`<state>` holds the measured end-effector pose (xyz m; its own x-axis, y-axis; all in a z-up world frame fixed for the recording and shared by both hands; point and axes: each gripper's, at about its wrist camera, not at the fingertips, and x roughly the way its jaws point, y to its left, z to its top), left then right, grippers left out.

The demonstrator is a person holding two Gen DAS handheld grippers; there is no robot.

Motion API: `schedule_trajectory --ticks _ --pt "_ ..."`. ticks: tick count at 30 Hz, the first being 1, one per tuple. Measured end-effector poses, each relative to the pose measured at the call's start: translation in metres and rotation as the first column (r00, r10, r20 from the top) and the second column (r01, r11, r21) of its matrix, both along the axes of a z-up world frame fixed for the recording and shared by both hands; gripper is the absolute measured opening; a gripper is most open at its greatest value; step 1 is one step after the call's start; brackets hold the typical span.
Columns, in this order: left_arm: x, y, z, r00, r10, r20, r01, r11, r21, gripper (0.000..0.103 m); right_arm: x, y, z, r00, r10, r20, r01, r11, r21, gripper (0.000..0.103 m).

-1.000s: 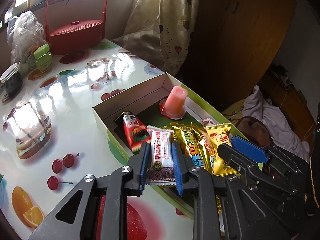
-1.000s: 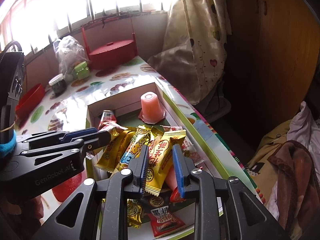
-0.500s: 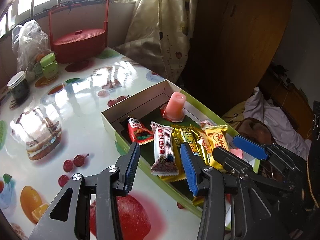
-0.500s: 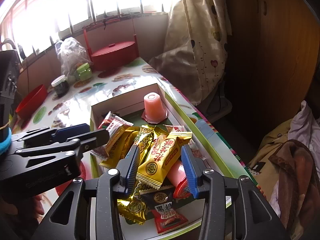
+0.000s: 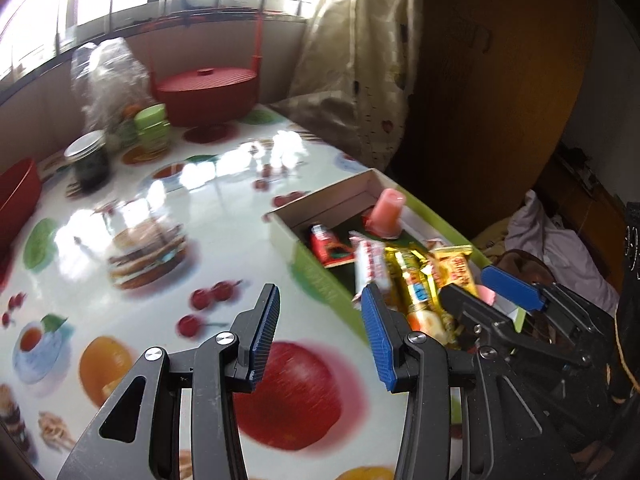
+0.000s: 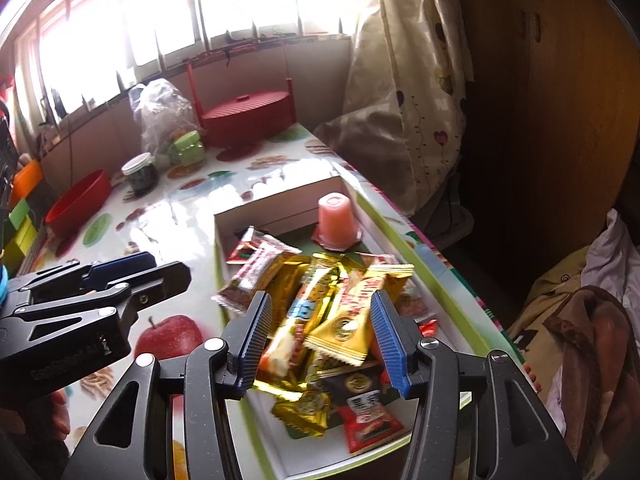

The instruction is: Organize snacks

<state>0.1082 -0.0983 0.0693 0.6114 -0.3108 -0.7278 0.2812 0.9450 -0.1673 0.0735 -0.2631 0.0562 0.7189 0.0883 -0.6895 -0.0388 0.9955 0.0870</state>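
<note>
Right wrist view first — the right gripper (image 6: pixel 318 338) hangs over the green-rimmed snack box (image 6: pixel 424 276), jaws opening, nothing pressed between them; the gold-wrapped candy (image 6: pixel 352 316) and the other packets lie loose in a heap inside the box. A pink jelly cup (image 6: pixel 335 216) stands inverted at the box's far end, clear of the pile. From the left wrist view, the left gripper (image 5: pixel 318 336) sits spread and empty above the fruit-print tablecloth (image 5: pixel 160 240), just beside the box's near wall, with the white-and-red bar (image 5: pixel 370 266) resting in the box beyond its right finger. The drop looks done, so the sensible play — a judgement — is to lift both grippers straight clear without dragging a wrapper, then go for a packet lying on top rather than one wedged under others. Foil wrappers may slip; pinch across the middle.
</note>
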Motion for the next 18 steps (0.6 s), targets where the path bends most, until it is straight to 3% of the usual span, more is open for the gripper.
schedule_trajectory --ticks 9,18 --pt "-0.019 0.047 -0.010 0.992 0.123 -0.005 -0.123 0.992 0.032 0.044 -0.003 0.033 -0.001 0.998 0.069 0.001 -0.069 0.997 0.021 0.052" --pt "-0.036 0.085 -0.030 0.977 0.212 -0.027 -0.210 0.976 0.060 0.044 -0.002 0.080 -0.011 0.980 0.201 -0.011 -0.201 0.980 0.012 0.052"
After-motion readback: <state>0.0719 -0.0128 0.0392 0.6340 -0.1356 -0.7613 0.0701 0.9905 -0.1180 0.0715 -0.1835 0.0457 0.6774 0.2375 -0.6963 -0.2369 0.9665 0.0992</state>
